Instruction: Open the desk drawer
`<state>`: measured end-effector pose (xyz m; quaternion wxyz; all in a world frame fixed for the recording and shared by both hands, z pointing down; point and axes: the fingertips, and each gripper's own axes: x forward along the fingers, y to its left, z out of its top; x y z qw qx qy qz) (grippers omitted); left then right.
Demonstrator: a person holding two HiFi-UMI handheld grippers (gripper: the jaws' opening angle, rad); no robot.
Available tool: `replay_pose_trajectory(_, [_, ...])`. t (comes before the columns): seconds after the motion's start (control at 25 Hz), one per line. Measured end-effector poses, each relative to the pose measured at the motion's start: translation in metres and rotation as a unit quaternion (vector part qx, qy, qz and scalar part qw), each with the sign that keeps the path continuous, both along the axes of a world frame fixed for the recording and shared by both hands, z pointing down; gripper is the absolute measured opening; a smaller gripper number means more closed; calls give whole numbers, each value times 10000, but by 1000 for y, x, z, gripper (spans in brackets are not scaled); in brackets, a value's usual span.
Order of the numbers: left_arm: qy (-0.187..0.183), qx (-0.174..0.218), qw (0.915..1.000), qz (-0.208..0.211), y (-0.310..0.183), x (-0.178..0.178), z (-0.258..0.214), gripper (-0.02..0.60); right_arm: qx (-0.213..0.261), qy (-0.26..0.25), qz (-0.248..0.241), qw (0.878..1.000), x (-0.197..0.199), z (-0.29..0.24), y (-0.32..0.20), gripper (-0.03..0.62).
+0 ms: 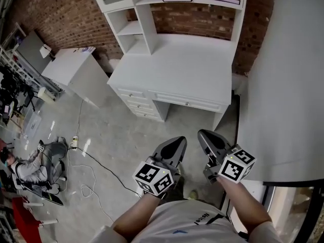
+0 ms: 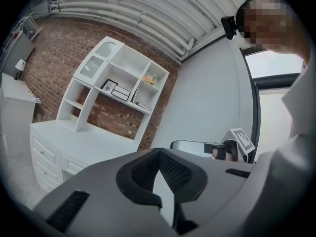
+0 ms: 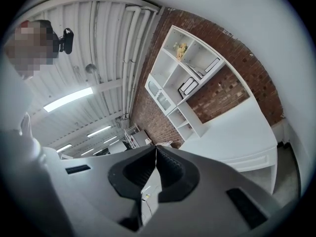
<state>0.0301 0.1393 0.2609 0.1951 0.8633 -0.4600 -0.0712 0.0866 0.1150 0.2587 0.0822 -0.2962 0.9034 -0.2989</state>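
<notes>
Head view: white desk (image 1: 177, 67) stands against brick wall (image 1: 66, 14); drawer (image 1: 188, 102) under the top sits flush, closed
Left gripper (image 1: 177, 143): jaws pressed together, nothing between them, well apart from the desk
Right gripper (image 1: 205, 135): jaws clenched tip to tip, empty, beside the left one, touching nothing
</notes>
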Motion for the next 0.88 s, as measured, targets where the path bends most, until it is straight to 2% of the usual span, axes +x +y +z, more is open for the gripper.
replay_pose_trajectory(0.52, [-109,-265,9973,679,-156,-46,61,12,81,290,570,9979,-53,29,-152,18])
replay_pose_trajectory(0.88, [-43,-683,9949,737,-237,-58,133,12,-13,477,788,9957,-66,80,-233,18])
